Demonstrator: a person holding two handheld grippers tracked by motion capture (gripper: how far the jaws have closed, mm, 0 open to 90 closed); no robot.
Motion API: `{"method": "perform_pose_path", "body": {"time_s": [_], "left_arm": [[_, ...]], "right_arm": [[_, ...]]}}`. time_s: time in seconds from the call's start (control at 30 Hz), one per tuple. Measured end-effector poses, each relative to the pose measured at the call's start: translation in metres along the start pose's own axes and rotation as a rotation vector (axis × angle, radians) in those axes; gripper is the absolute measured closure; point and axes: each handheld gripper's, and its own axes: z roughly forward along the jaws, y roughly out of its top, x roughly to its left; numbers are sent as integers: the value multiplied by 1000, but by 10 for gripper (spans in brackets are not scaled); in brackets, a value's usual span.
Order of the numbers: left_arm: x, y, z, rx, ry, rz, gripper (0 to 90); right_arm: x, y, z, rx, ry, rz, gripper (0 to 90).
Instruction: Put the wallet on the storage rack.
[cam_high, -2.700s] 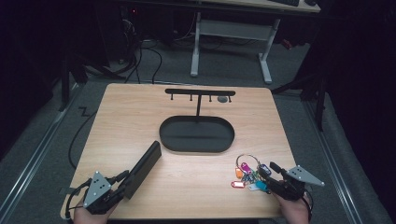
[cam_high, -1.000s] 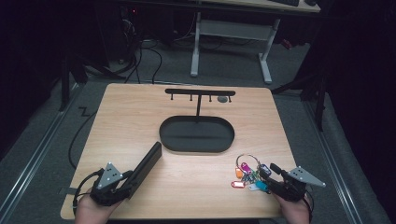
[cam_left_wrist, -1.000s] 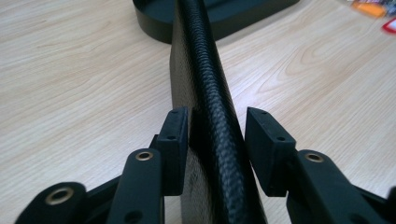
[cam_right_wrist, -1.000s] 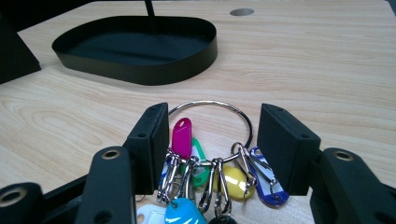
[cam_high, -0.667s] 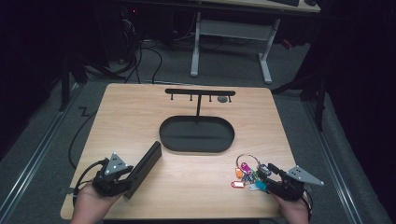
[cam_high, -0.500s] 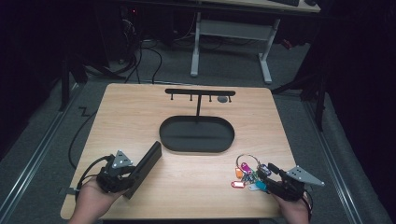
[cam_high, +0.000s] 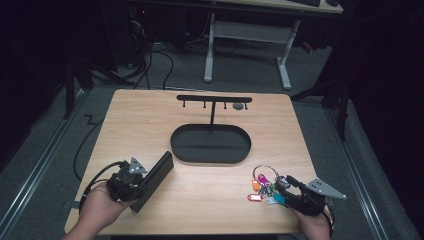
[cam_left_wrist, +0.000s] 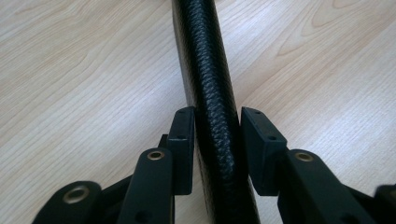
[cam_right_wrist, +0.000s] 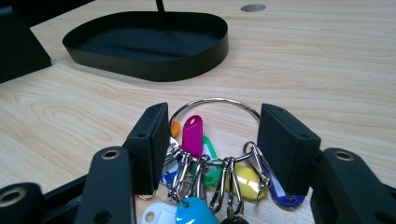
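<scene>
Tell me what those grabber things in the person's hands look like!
Both are black. The left gripper and the right gripper each have two flat, blocky black pads on jointed arms with small brass-coloured rivets. A grey three-cornered plate sits on top of each, and a black cable loops away from the left one. The forearms show no sleeves.

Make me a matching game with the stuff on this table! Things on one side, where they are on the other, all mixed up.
Things:
1. black leather case
2. key ring with coloured tags
3. oval black tray
4. T-shaped hook rack

Places:
A. middle of the table
B. between the left gripper's jaws
C. standing behind the tray
D. between the right gripper's open jaws

Pairs: 1-B, 2-D, 3-A, 4-C
</scene>
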Motion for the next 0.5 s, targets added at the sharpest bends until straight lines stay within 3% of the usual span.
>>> {"method": "perform_pose_path", "body": {"time_s": [0.2, 0.5], "left_arm": [[4, 3, 0, 32, 8, -6, 724], [-1, 7, -5, 15, 49, 81, 746]], "right_arm": [[1, 0, 0, 3, 0, -2, 441], [0, 0, -1, -1, 2, -1, 441]]}}
